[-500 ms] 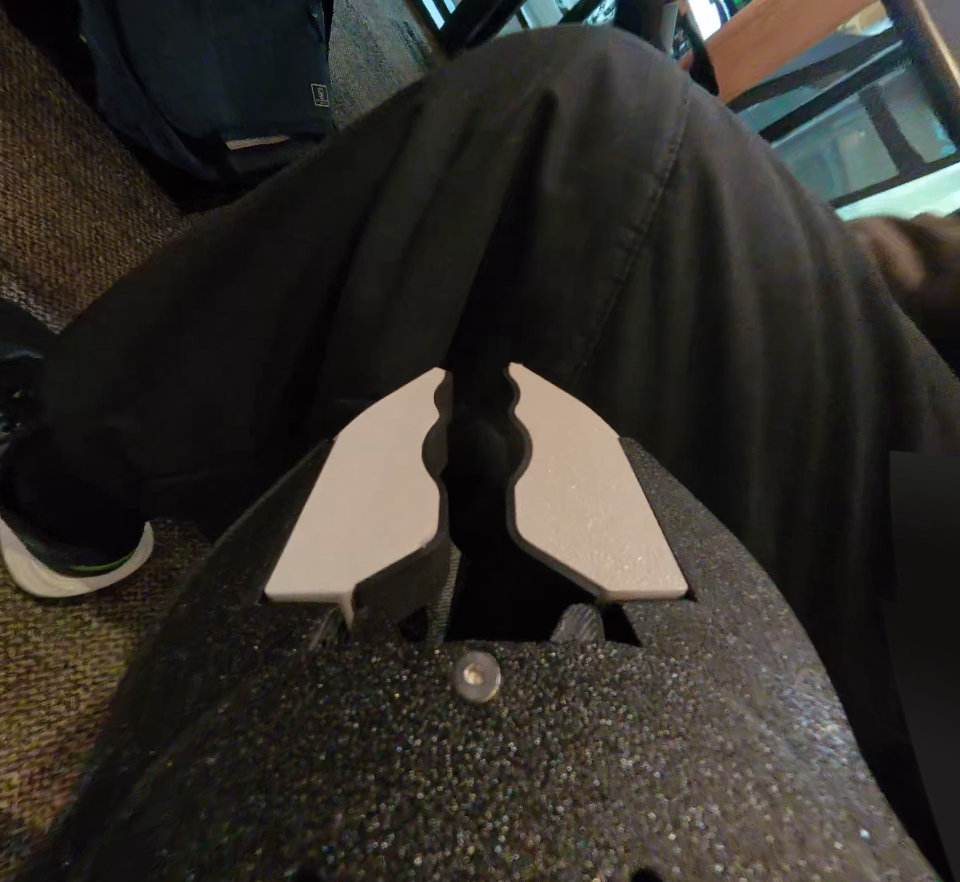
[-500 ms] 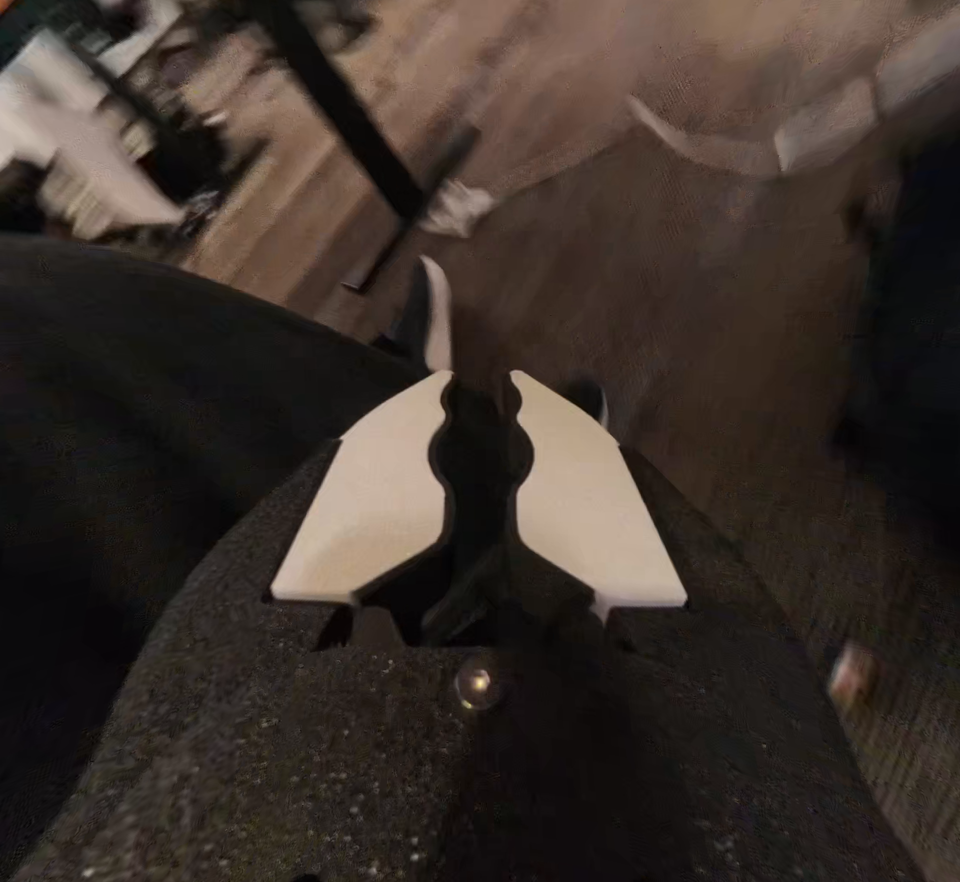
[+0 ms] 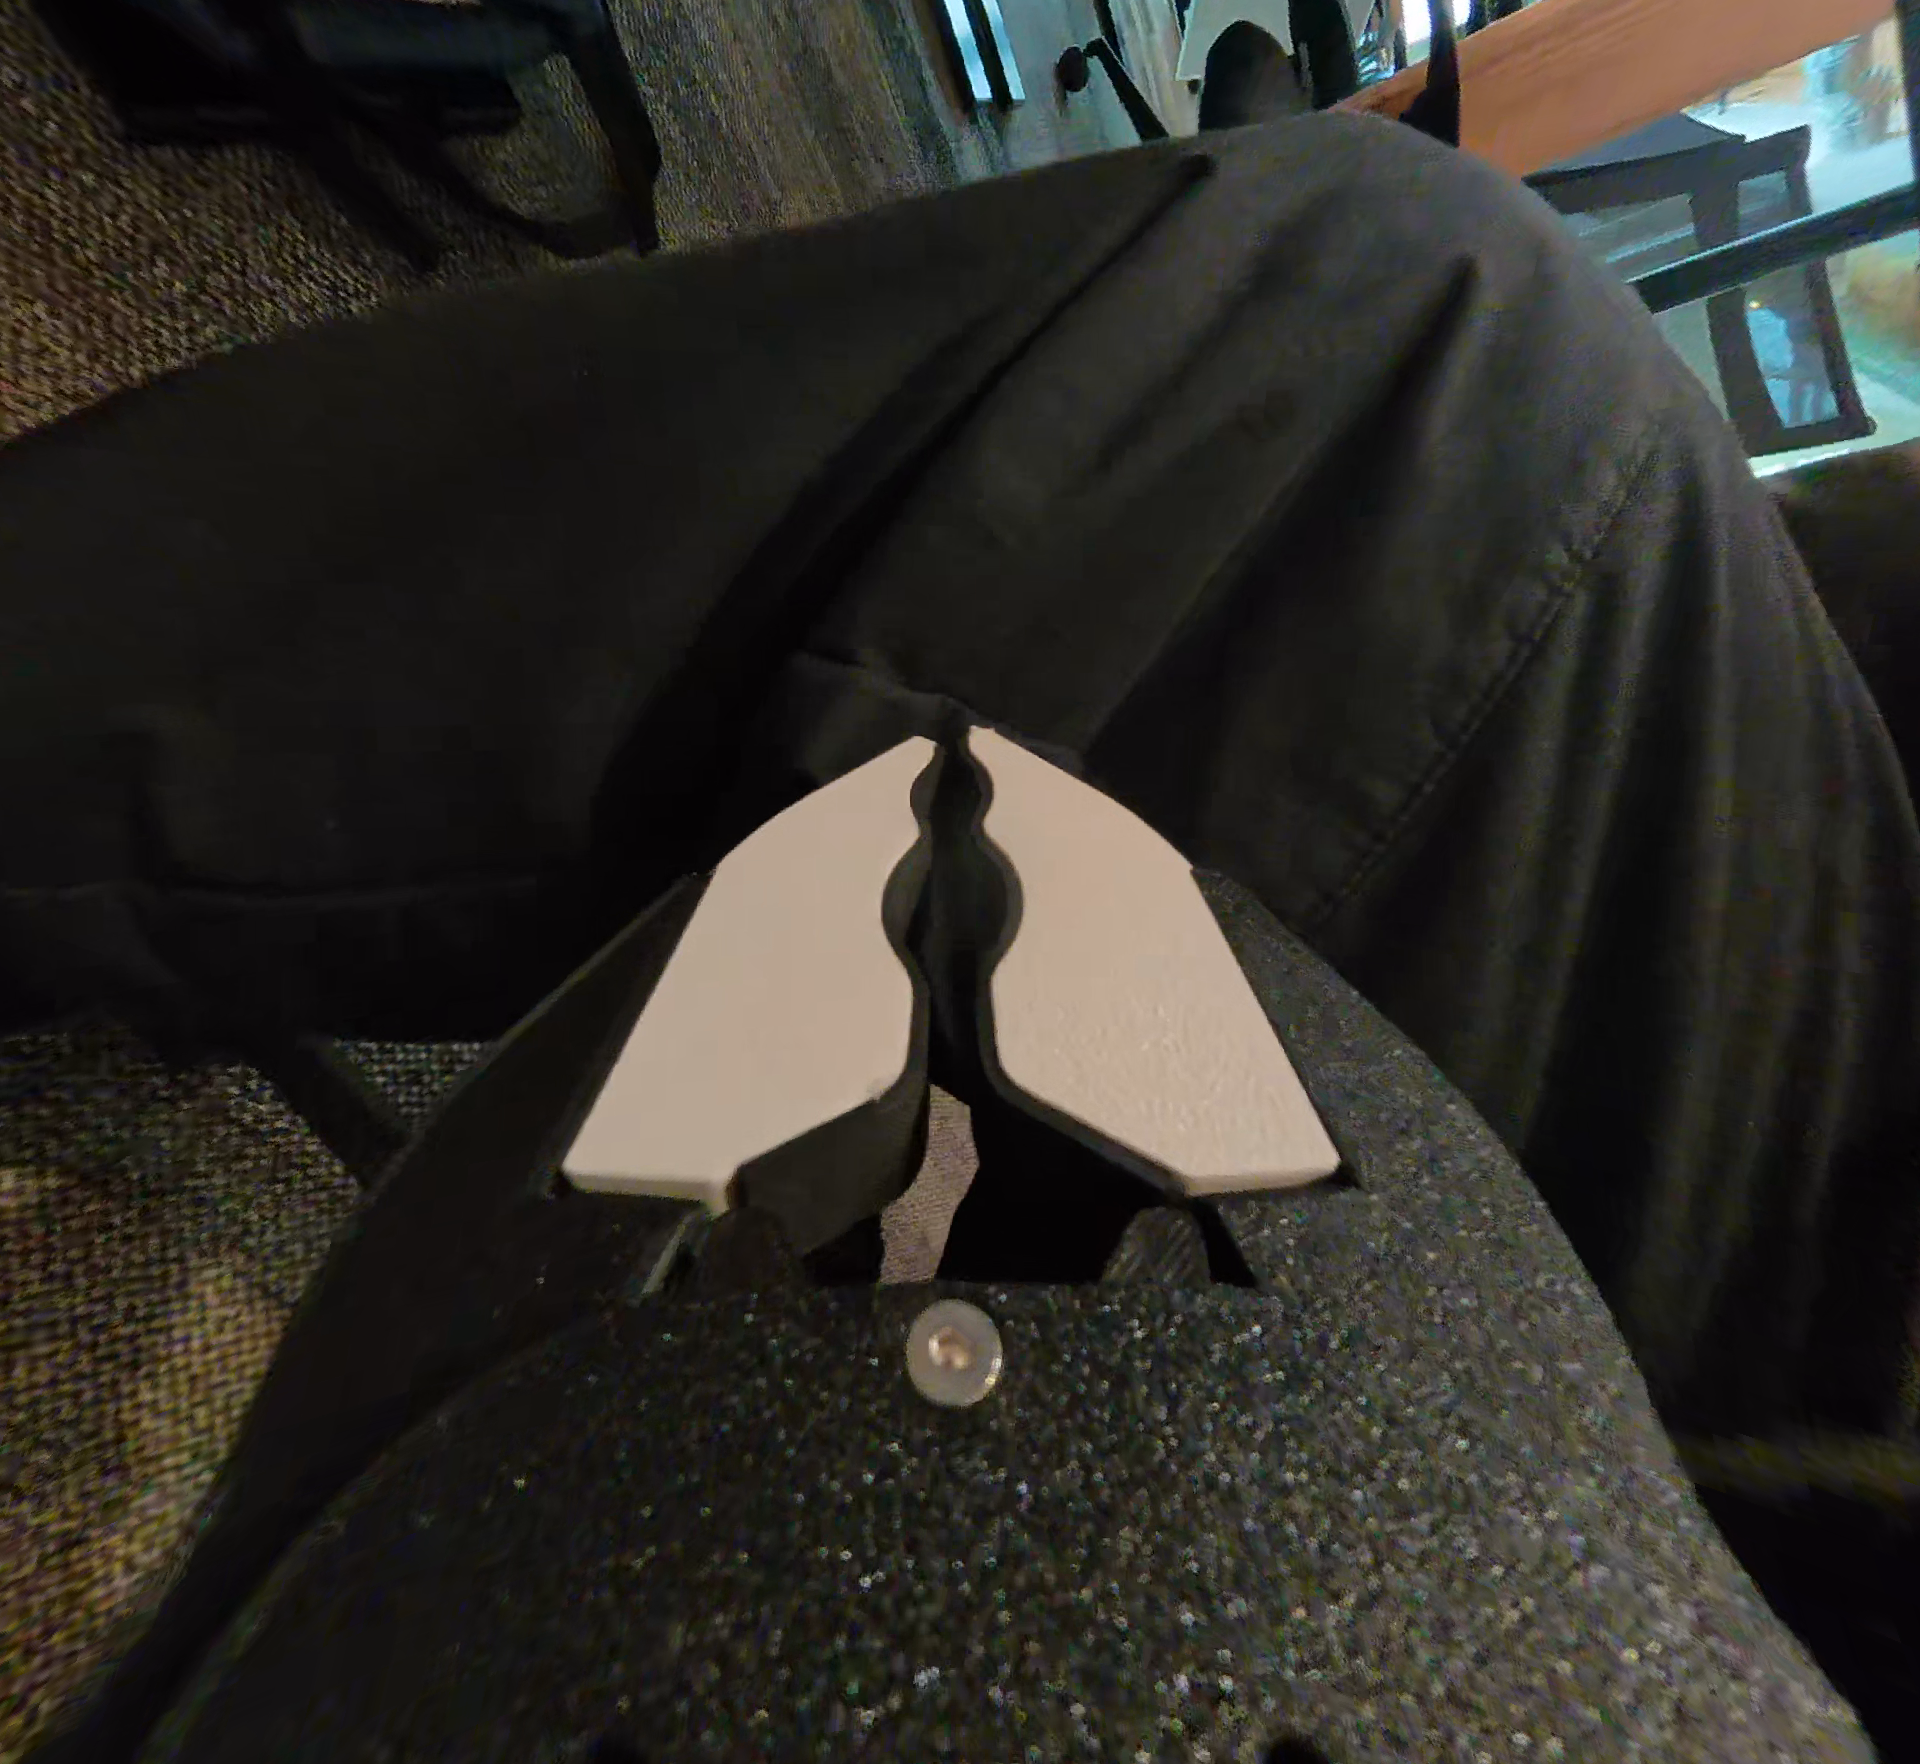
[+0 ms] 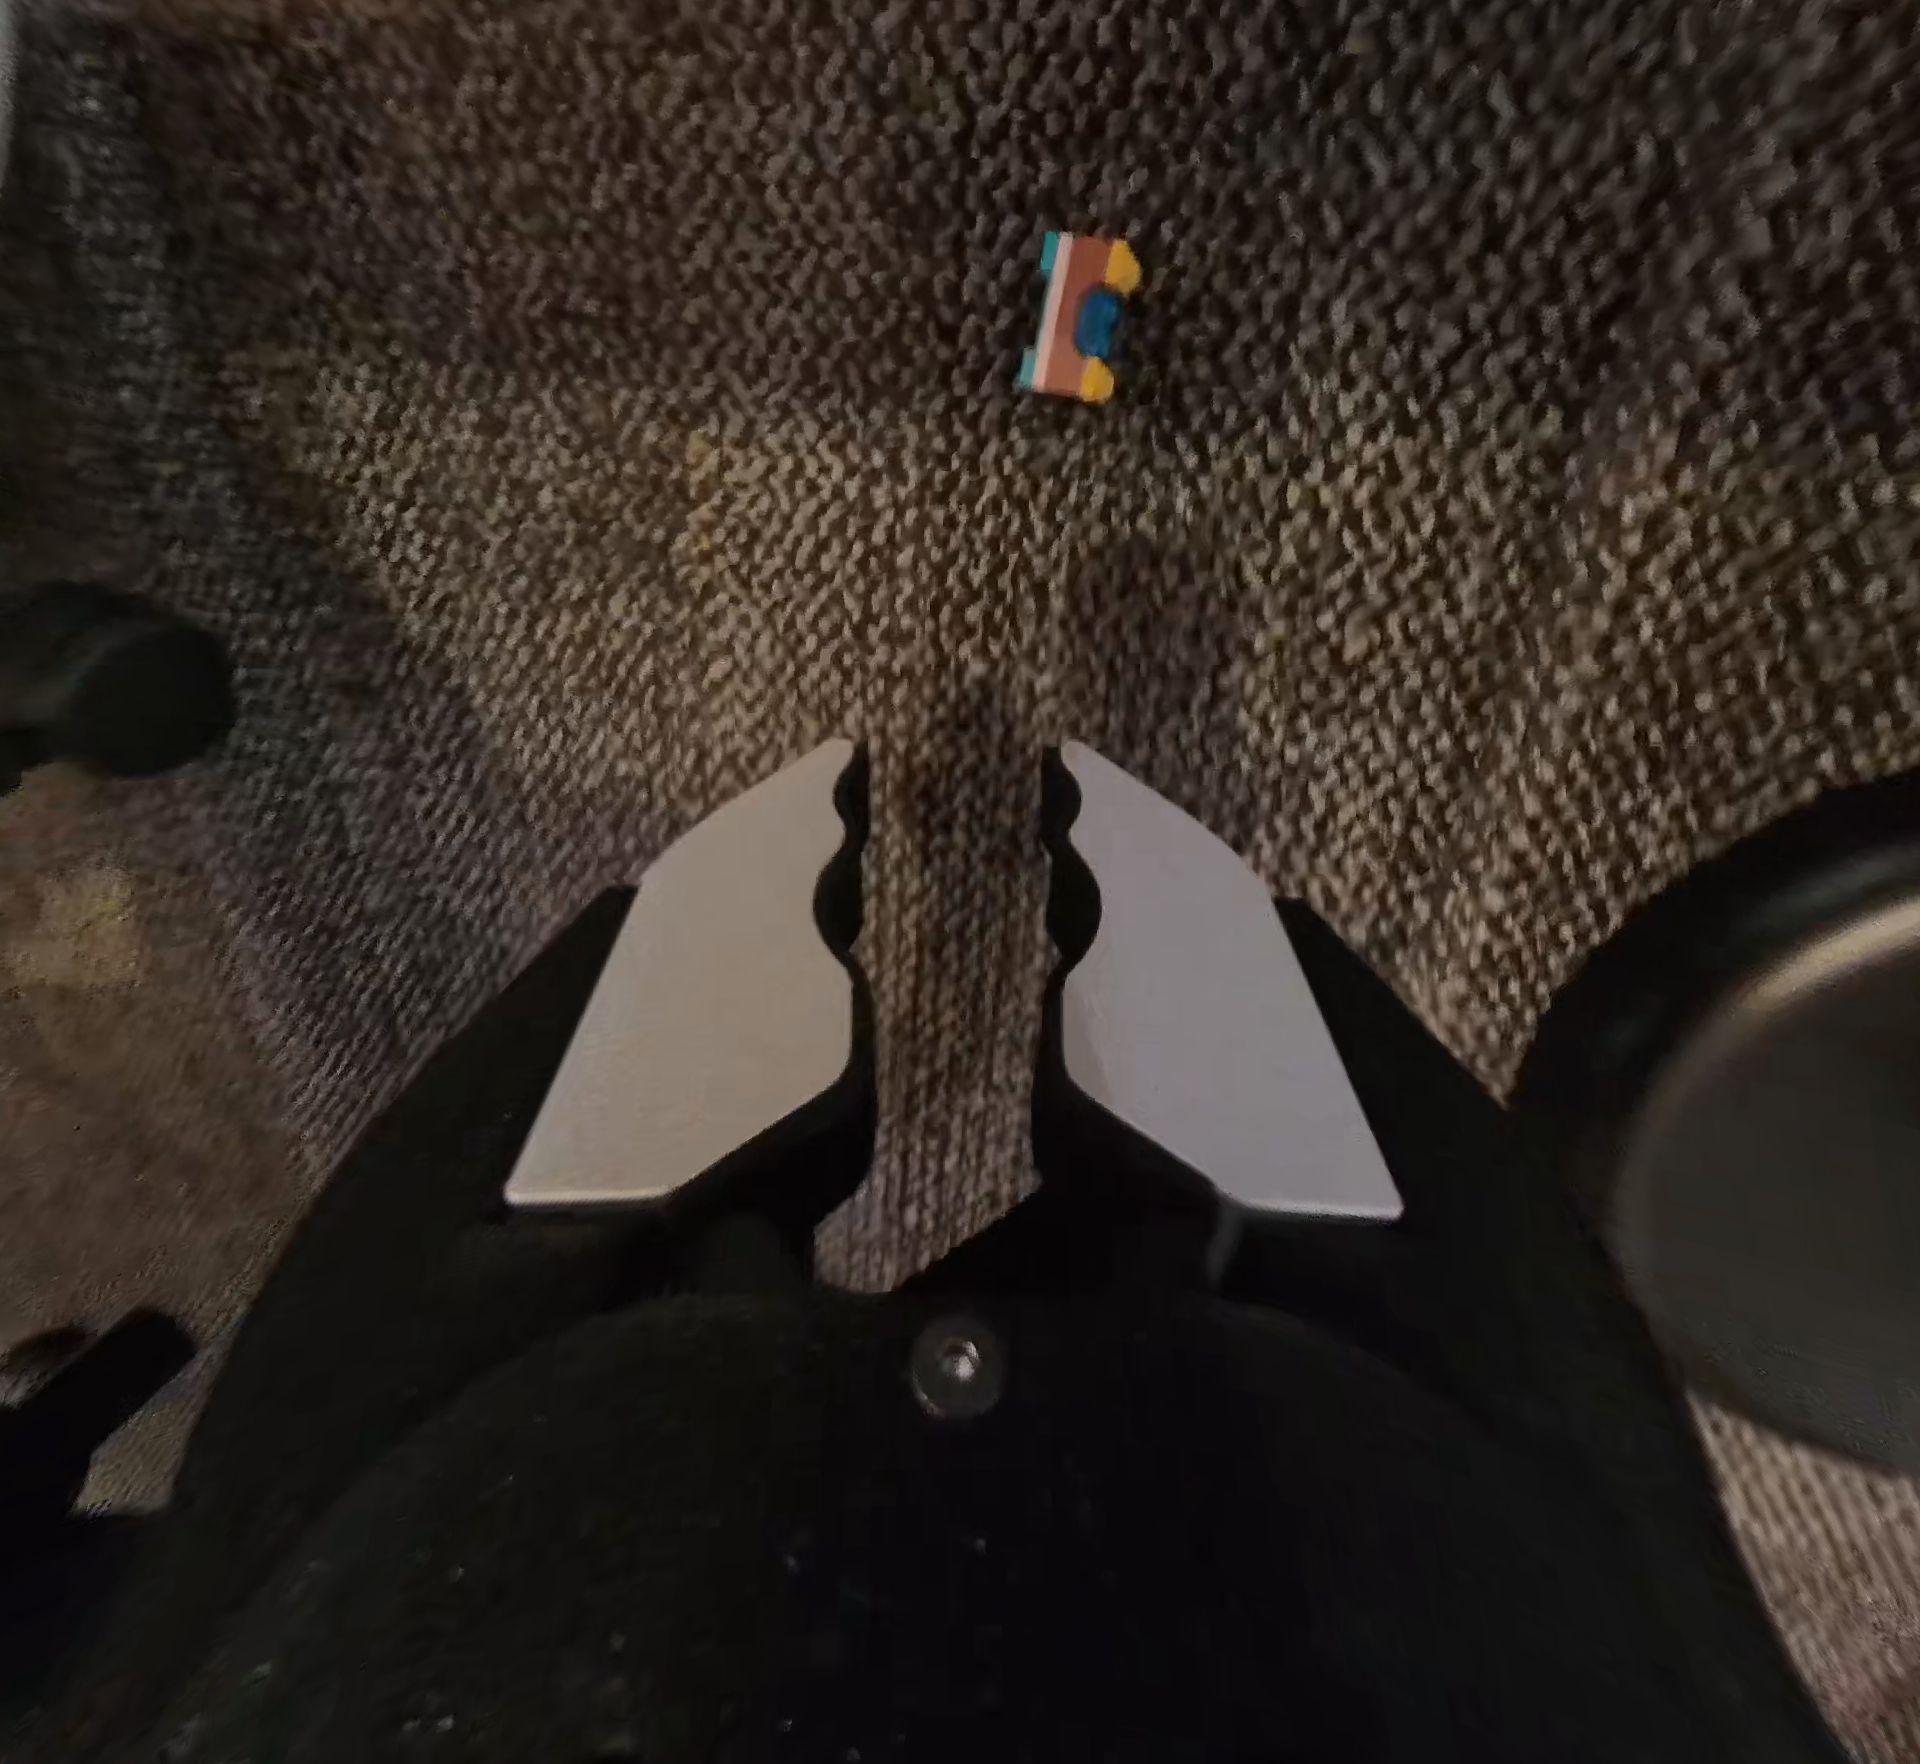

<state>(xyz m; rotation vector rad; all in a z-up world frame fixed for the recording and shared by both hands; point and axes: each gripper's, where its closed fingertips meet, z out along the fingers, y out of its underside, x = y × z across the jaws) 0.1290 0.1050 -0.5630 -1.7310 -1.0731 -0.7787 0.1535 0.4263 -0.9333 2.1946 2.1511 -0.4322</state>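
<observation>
**Left gripper closes against a trouser leg; right gripper swings down to the carpet**

In the left wrist view, the left gripper [image 3: 954,738] has drawn its white fingers [image 3: 769,987] in from the half-spread they showed half a second ago. The tips now stand together, right up against a person's black trouser leg [image 3: 1039,467] that fills the middle of the frame. Whether a fold of cloth is nipped between them cannot be told. Grey carpet [image 3: 156,1247] shows at lower left. A wooden worktop [image 3: 1662,21] edge runs across the upper right.

In the right wrist view, the change is larger. The right gripper [image 4: 956,758], which earlier looked out across the floor with a narrow gap, now points straight down at the carpet, and its fingers stand clearly apart with nothing between them. A small multicoloured block [image 4: 1081,317] lies on the carpet just above and right of centre, apart from the tips. A dark rounded shape [image 4: 1766,1143], too blurred to name, sits at lower right.
</observation>
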